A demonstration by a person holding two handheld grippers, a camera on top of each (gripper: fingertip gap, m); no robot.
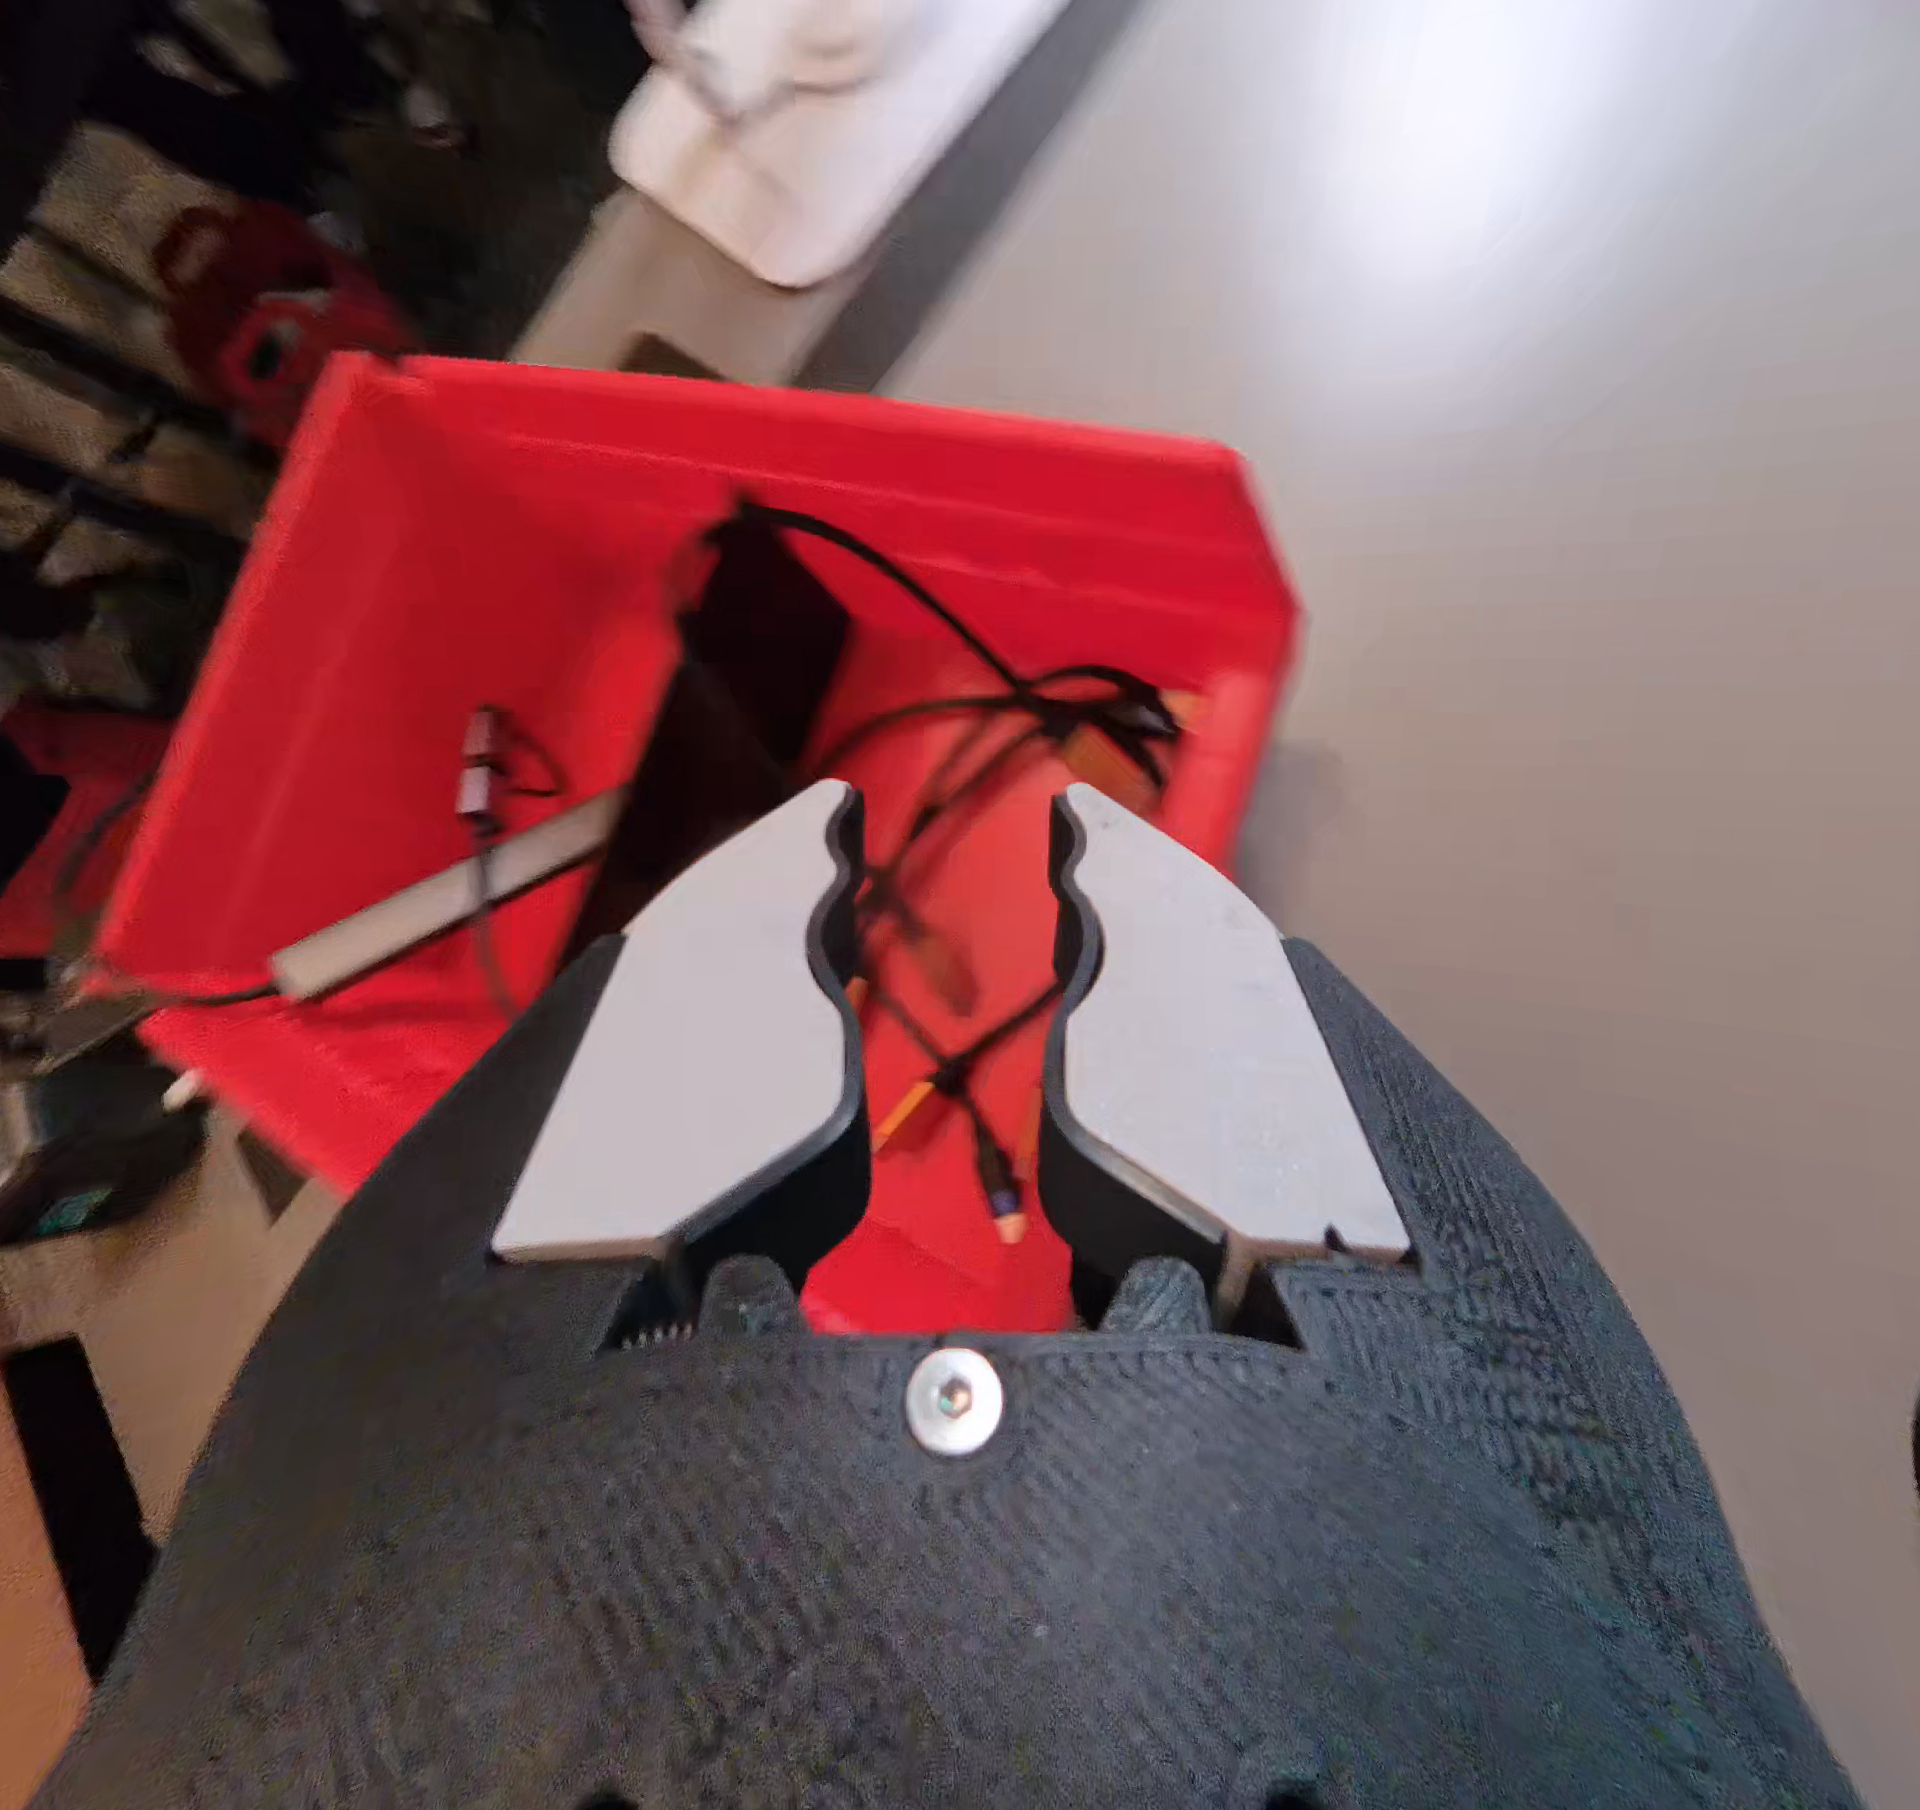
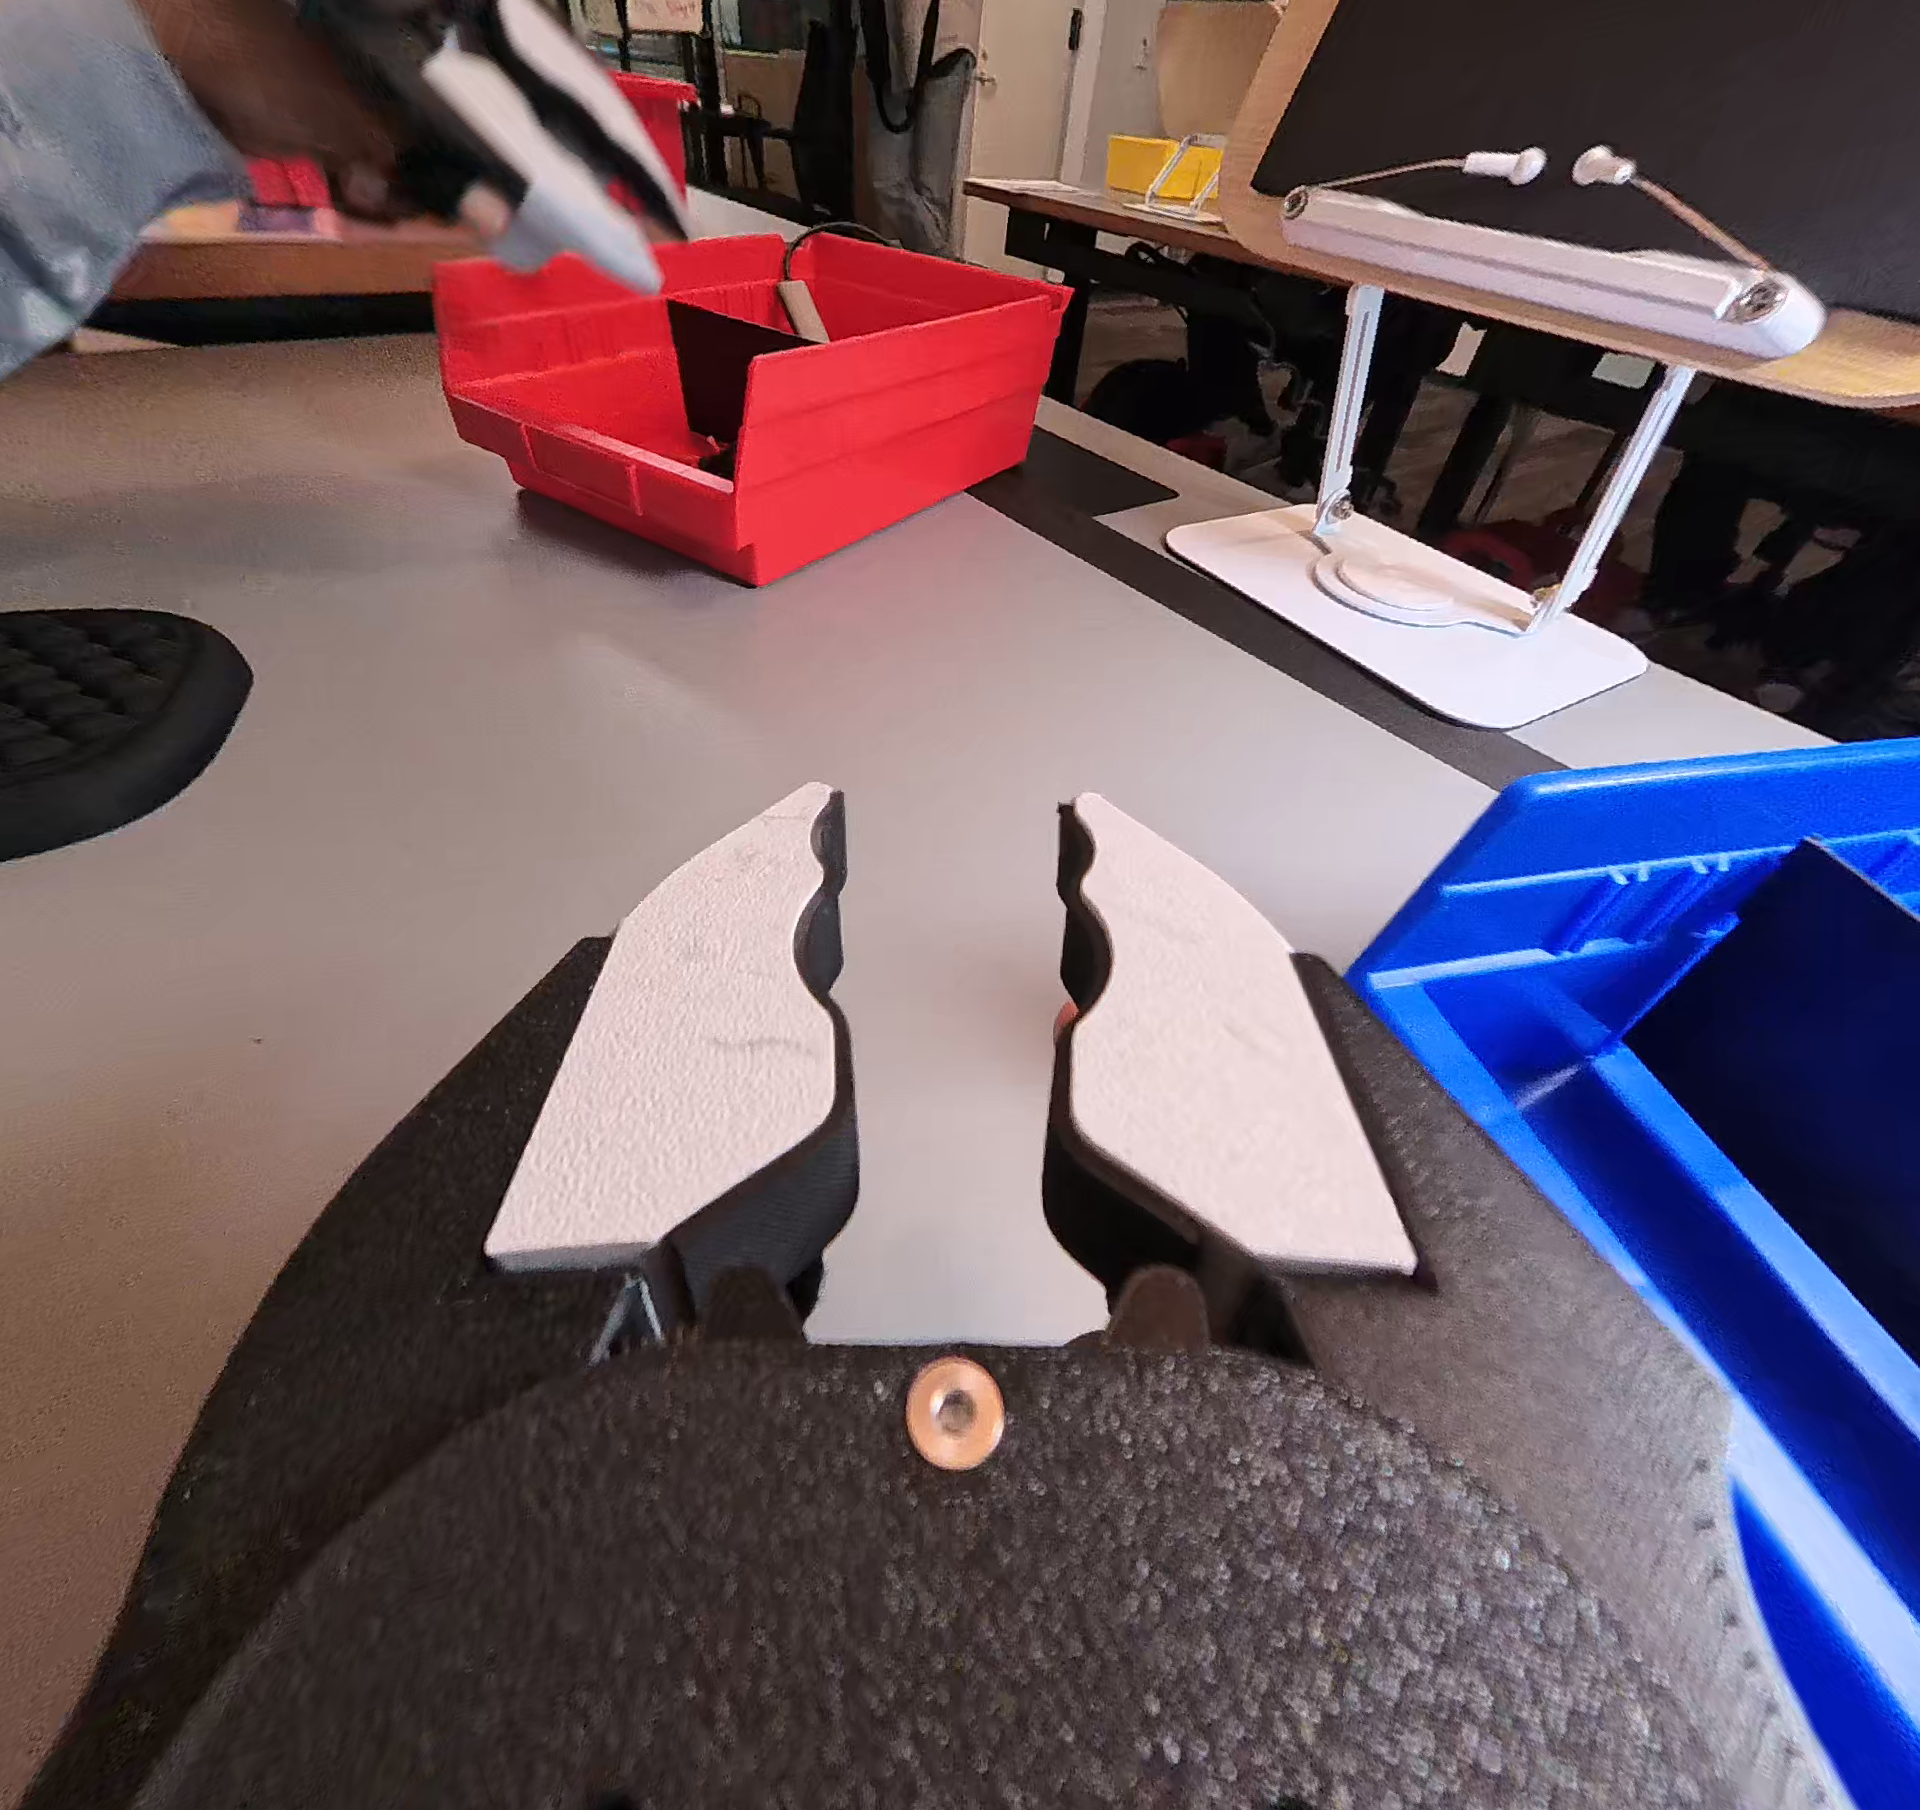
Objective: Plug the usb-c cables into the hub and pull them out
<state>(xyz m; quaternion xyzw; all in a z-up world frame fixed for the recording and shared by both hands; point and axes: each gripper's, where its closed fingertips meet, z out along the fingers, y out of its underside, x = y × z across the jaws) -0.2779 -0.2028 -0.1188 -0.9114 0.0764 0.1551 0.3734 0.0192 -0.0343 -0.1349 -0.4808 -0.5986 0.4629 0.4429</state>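
Only the left wrist view looks down into the red plastic bin (image 1: 343, 617): the slim grey metal hub (image 1: 447, 903) lies left of a black divider (image 1: 748, 680), the tangled black usb-c cables (image 1: 966, 825) right of it, beneath the left gripper (image 1: 956, 815), fingers apart and empty. The right wrist view shows the right gripper (image 2: 951, 815), also spread on nothing, low over the grey table (image 2: 520, 721), with a blue plastic bin (image 2: 1662, 1033) near right, a white tablet stand (image 2: 1455, 638) beyond and office desks behind

Office or lab workroom. Landmark: red parts bin (image 2: 831, 430) on a grey desk (image 2: 623, 700). Behind the bin stand more desks on dark metal legs, one with a yellow bin (image 2: 1143, 165) on top. Right of it, a white tablet stand (image 2: 1455, 607) (screen dark). Nearer, on that same side, a blue bin (image 2: 1558, 1033). Bags lie on the floor beyond the desk edge.
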